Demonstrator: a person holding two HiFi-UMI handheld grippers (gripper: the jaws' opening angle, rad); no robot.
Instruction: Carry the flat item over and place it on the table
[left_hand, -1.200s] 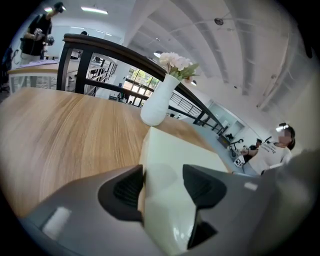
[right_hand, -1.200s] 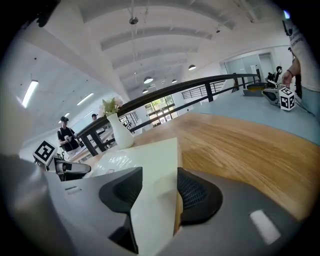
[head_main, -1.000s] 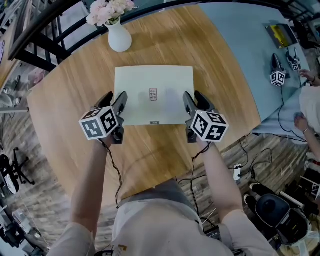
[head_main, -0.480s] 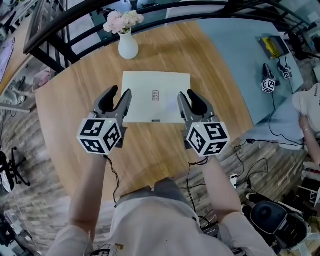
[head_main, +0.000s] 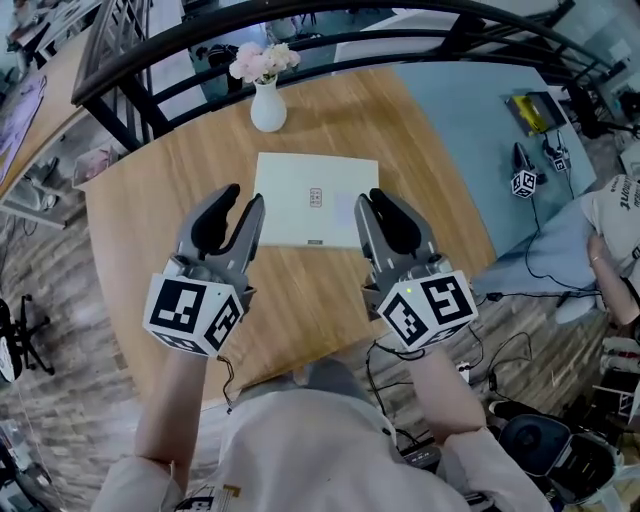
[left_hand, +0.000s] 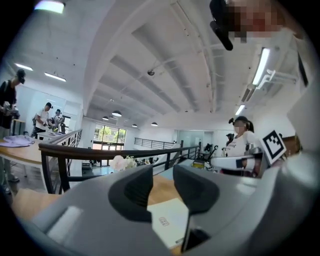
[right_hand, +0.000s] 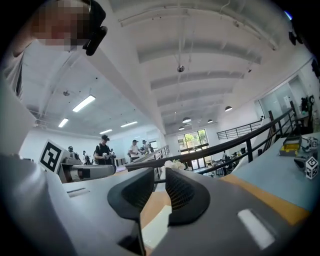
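Observation:
The flat item (head_main: 316, 200), a pale rectangular sheet-like box with a small mark in its middle, lies on the round wooden table (head_main: 150, 210). Both grippers hang high above the table, close to the head camera and apart from the item. My left gripper (head_main: 241, 206) is over the item's left edge, my right gripper (head_main: 382, 210) over its right edge. Their jaws have just been closing, with a gap left and nothing between them. The left gripper view shows the left gripper (left_hand: 162, 177) with the item (left_hand: 167, 222) below. The right gripper (right_hand: 159, 187) has a narrower gap.
A white vase of pink flowers (head_main: 267, 100) stands behind the item. A black railing (head_main: 150, 60) curves round the table's far side. A blue-grey table (head_main: 470, 110) at the right holds other grippers (head_main: 522, 180). A person (head_main: 615, 220) stands beside it. Cables lie on the floor.
Both grippers have risen from the item's side edges toward the head camera, and their jaws have narrowed. The flat item stays on the table.

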